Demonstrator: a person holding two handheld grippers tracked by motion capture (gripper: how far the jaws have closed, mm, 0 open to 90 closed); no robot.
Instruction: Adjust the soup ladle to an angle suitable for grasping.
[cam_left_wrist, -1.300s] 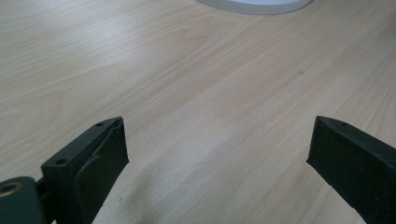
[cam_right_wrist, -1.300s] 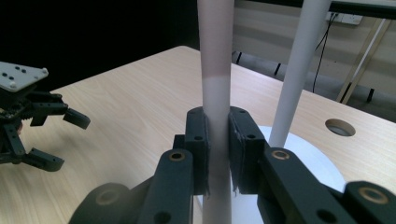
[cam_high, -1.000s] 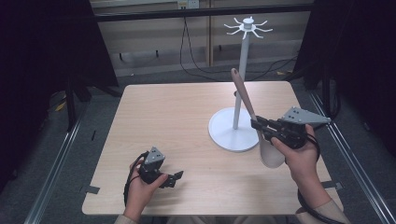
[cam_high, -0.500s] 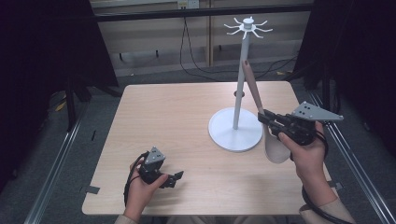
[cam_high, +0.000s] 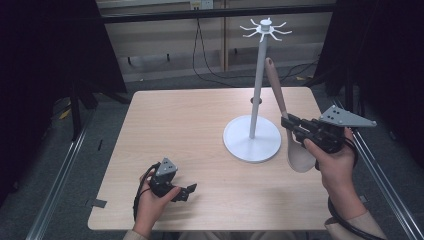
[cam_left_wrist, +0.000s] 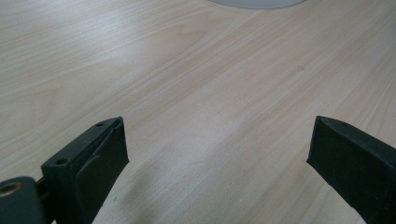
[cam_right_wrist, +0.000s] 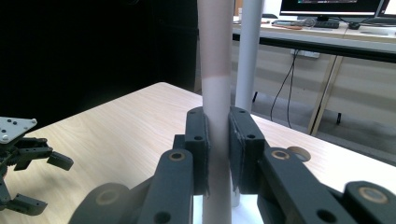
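The wooden surface (cam_high: 200, 130) is the biggest thing before me, pale and mostly bare. Toward its right edge stands the white stand (cam_high: 255, 100): a round flat base, a thin upright pole, and a ring of small hooks at the top.

Just right of that pole I hold a wooden spoon (cam_high: 277, 92) in my right gripper (cam_high: 290, 125), lifted off the surface near the right edge. Its handle points up and leans slightly toward the hooks, and its bowl hangs below my hand. In the right gripper view my fingers (cam_right_wrist: 198, 140) are pinched on the handle's pale lower part, just under where the colour turns brownish.

My left gripper (cam_high: 187, 192) rests low near the front edge, left of centre, well apart from the stand. Its fingers (cam_left_wrist: 93, 154) are spread wide, with nothing but bare wood between them.

I judge the spoon to be light, stiff and unlikely to break, but its smooth round handle could twist or slide in a pinch. The bowl's weight below my grip will tend to swing it, so a firm hold on the handle, close to the bowl, seems the right place.
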